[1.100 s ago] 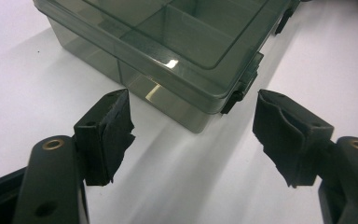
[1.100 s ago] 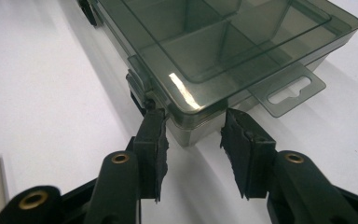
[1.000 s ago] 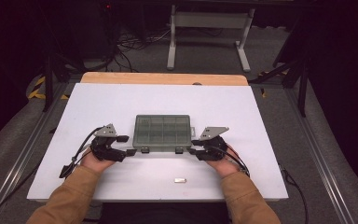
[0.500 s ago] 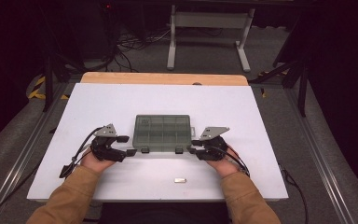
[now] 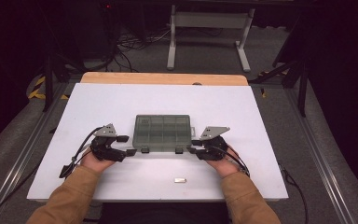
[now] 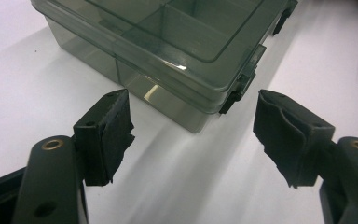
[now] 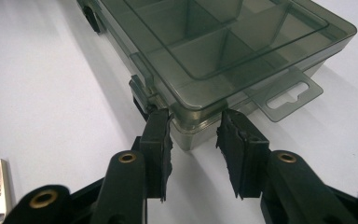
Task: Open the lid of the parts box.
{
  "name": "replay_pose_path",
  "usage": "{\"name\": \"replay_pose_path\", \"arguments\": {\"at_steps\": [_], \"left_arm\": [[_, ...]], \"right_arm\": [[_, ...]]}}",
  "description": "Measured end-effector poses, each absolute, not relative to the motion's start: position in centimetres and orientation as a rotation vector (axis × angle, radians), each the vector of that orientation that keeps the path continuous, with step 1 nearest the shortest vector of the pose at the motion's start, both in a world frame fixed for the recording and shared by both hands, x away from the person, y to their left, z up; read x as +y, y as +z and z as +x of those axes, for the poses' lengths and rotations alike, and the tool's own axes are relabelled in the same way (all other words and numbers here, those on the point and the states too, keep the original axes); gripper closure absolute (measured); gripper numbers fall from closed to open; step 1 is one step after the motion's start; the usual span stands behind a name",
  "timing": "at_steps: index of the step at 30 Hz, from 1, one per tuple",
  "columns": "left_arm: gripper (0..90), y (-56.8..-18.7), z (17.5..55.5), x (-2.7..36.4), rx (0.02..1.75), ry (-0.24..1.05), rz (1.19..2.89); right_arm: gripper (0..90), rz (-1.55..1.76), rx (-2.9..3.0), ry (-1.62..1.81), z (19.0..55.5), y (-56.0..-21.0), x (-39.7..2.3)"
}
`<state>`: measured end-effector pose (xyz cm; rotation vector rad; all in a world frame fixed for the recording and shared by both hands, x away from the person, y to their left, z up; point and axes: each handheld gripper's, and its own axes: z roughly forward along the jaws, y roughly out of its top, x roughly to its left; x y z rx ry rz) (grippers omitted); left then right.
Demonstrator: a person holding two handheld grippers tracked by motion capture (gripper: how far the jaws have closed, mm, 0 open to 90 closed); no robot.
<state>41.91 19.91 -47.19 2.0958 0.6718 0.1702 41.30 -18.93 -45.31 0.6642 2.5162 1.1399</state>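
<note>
The white rectangular tabletop (image 5: 121, 100) had wide bare room on all sides of the work, with its far edge meeting a strip of light wood (image 5: 163, 78) and its near edge just below the person's sleeves. A smoky-green translucent plastic organiser box (image 5: 162, 132), lid shut, lay flat near the middle of the table, slightly toward the person. A small silver metal block marked "eraser" (image 5: 180, 179) lay alone in the open stretch between the forearms, well apart from the box.

The left gripper (image 5: 128, 145) sat at the box's near left corner. In the left gripper view its jaws stood wide apart, the corner of the box (image 6: 200, 119) just ahead of the gap and the pads (image 6: 109, 135) touching nothing. The right gripper (image 5: 192, 146) was at the near right corner; its jaws had just been closing, and in the right gripper view they stood narrowly apart, flanking the corner of the box (image 7: 191, 123), with the pads (image 7: 161, 140) right at it. I could not tell whether they pressed on it.

The box showed inner dividers through its clear lid, two dark latches on its near side, and a flat hang tab (image 7: 289, 95) on its right end.
</note>
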Motion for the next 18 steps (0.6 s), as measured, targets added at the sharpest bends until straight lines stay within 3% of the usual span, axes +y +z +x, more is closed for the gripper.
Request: {"name": "replay_pose_path", "arguments": {"at_steps": [18], "left_arm": [[29.0,-46.85,41.73,20.12,0.66,0.174,2.068]], "right_arm": [[67.8,0.659,2.481,1.209,41.11,-44.59,-19.22]]}}
